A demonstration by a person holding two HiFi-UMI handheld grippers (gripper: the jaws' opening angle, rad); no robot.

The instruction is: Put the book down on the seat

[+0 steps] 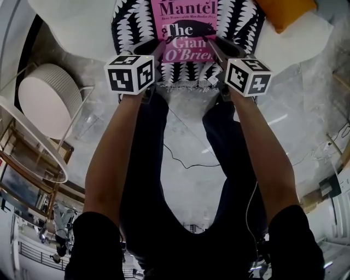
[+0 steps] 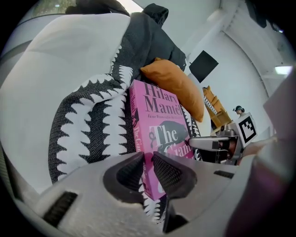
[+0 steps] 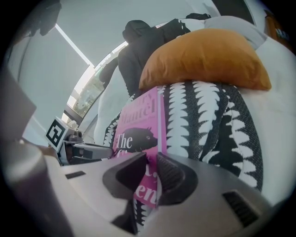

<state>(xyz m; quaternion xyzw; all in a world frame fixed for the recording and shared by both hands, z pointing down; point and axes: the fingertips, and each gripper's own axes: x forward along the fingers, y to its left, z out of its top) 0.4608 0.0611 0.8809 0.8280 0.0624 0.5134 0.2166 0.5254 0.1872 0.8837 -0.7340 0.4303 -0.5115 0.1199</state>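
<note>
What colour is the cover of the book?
The book is pink with white and black lettering, clearest in the head view.

book [image 1: 188, 24] on throw [image 1: 131, 27], cushion [image 1: 285, 11] behind

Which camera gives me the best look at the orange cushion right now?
The right gripper view: the orange cushion shows whole and unobstructed. The left gripper view shows it smaller, beyond the book; the head view catches only a corner at the top edge.
</note>
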